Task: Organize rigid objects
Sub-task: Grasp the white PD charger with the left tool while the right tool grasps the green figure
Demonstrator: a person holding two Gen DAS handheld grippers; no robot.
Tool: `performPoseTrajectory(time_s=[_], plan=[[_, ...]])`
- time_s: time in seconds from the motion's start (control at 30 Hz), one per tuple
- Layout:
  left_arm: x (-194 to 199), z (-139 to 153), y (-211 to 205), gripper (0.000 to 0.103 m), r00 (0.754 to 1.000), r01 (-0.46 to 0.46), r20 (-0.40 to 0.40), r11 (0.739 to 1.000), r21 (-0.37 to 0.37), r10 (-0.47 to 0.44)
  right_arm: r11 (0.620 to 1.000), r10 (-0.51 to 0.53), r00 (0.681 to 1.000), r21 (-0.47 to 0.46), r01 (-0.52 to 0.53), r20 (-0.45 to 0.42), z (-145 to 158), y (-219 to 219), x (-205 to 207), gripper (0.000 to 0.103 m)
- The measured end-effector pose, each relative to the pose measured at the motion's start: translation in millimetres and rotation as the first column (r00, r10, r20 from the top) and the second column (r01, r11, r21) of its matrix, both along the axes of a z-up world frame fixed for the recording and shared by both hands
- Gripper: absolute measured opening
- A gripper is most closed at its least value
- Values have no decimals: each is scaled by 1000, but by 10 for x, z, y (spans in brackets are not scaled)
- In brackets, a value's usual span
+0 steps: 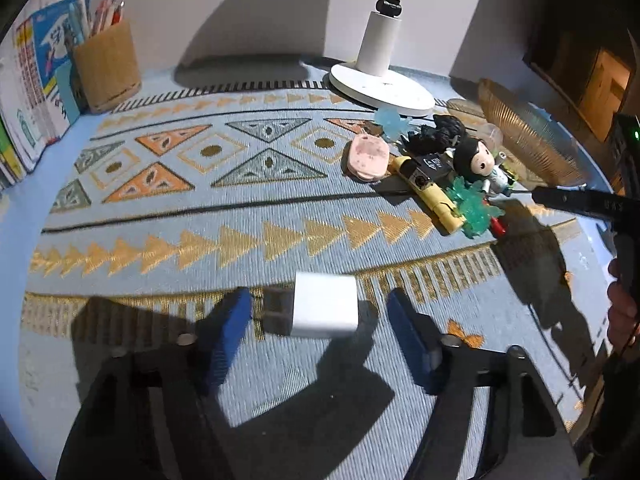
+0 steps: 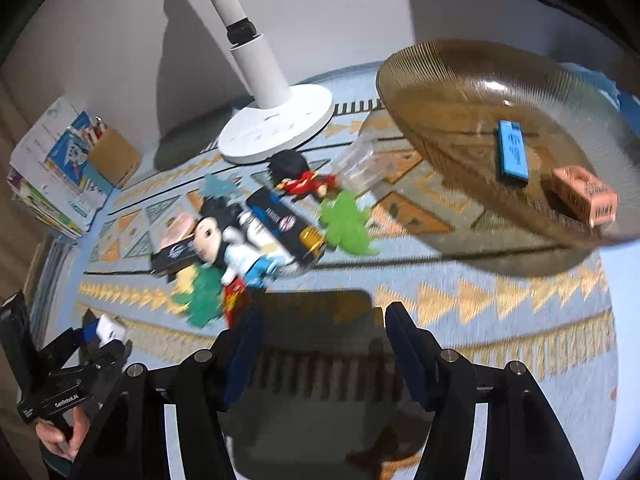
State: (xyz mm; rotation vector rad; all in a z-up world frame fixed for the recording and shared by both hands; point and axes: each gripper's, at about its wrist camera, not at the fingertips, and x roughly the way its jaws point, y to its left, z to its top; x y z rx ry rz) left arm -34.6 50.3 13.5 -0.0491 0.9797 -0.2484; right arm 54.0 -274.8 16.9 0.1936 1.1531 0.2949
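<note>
One white charger cube (image 1: pixel 325 305) lies on the patterned desk (image 1: pixel 168 216) mat between my left hand-held gripper (image 1: pixel 320 312) pads, untouched, prongs pointing left across the gap. My right hand-held gripper (image 2: pixel 322 340) is parted, empty, near the toy pile (image 2: pixel 240 236).

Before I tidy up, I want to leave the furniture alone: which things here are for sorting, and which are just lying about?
For sorting: white charger cube, doll figure, green splat toy, pink tag, blue box and pink box, both already in the amber glass dish.

Just lying about: lamp base, pen holder, books.
</note>
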Motion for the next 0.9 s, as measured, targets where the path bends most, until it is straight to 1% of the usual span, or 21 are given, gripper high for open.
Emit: performPoseTrajectory(time_s=[0.07,0.1,0.13,0.37,0.53,0.6,0.63,0.67,0.8,0.87,0.9], plan=[[24,12,19,43,1000,-9,2,1000,-9,9,999,-6,1000,-44,7,21,-11,18,64,60],[49,8,32,44,1000,-10,4,1000,-17,10,997,-8,999,-78,10,31,-26,31,105,58],[58,7,44,44,1000,-11,6,1000,-23,11,995,-6,999,-104,10,38,-43,40,141,51],[70,6,16,44,1000,-2,19,1000,-7,2,983,26,999,-184,-20,34,-207,91,315,50],[80,6,17,44,1000,7,18,1000,-11,-7,978,41,998,-207,-30,51,-269,140,455,50],[78,6,15,44,1000,7,18,1000,-10,-7,976,48,997,-215,-34,58,-276,157,492,42],[77,6,15,44,1000,7,18,1000,-11,-7,975,52,997,-220,-36,65,-275,169,500,32],[74,5,17,44,1000,8,18,1000,-12,-7,976,62,996,-212,-47,65,-275,181,501,27],[59,7,31,44,1000,12,11,1000,-22,-11,982,75,995,-180,-62,64,-240,188,356,27],[19,14,22,44,1000,22,11,1000,-9,-22,983,80,995,-172,-68,65,-208,175,217,27],[-10,12,11,49,999,34,8,999,4,-34,983,80,995,-169,-69,64,-181,154,122,27]])
